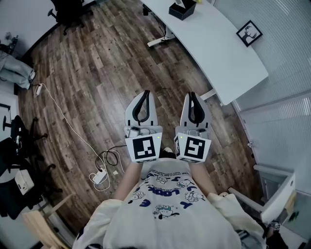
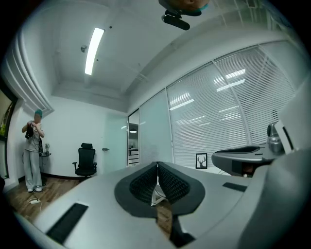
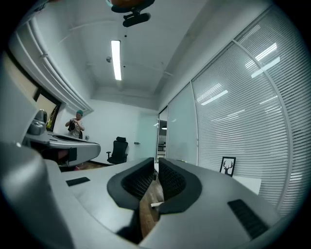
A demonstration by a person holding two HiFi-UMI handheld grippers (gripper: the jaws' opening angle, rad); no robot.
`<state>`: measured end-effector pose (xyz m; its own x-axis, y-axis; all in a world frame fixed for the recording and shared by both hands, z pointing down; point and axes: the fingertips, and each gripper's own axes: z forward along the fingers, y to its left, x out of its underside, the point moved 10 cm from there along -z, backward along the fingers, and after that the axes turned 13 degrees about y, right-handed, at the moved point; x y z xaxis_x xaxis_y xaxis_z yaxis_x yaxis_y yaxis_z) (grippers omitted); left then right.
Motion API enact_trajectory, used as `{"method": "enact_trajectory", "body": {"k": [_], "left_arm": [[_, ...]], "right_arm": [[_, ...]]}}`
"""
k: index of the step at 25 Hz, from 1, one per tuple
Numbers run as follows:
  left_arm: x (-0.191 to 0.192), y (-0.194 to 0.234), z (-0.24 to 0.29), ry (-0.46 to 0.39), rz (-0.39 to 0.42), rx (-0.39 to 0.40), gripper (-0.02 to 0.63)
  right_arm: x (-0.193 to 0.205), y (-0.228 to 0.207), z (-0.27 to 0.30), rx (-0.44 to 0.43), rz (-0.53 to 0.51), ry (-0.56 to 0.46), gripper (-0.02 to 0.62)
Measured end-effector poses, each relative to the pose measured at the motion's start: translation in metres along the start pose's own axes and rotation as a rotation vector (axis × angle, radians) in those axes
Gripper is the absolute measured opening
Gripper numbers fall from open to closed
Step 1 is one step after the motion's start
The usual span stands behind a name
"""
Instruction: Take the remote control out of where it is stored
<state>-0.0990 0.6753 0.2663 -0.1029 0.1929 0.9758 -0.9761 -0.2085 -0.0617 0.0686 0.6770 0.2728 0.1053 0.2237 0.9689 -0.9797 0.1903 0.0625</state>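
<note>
No remote control shows in any view. I hold both grippers level and side by side in front of my body, above the wooden floor. The left gripper [image 1: 145,92] [image 2: 157,165] has its black ribbed pads meeting at the tip with nothing between them. Beside it, the right gripper [image 1: 192,94] [image 3: 156,159] also looks shut and empty, with only a thin sliver between its pads. Each carries its marker cube close to my chest.
A long white desk [image 1: 218,48] runs along the right by the blinds, bearing a black box [image 1: 182,9] and a framed deer picture [image 1: 249,33]. A power strip with coiled cable [image 1: 100,176] lies on the floor at left. A person [image 2: 33,151] and an office chair [image 2: 86,163] stand far off.
</note>
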Motion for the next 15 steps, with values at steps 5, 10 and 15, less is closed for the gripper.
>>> {"method": "enact_trajectory", "body": {"k": [5, 10, 15], "left_arm": [[0.000, 0.007, 0.013, -0.011, -0.011, 0.002, 0.018], [-0.002, 0.017, 0.035, -0.012, -0.017, 0.007, 0.018], [-0.003, 0.035, 0.059, 0.007, 0.019, 0.018, 0.018]], "right_arm": [[0.001, 0.002, 0.014, -0.001, 0.013, 0.011, 0.048], [-0.004, 0.004, 0.039, -0.002, 0.006, 0.011, 0.048], [-0.007, 0.010, 0.069, -0.009, 0.005, 0.007, 0.048]]}}
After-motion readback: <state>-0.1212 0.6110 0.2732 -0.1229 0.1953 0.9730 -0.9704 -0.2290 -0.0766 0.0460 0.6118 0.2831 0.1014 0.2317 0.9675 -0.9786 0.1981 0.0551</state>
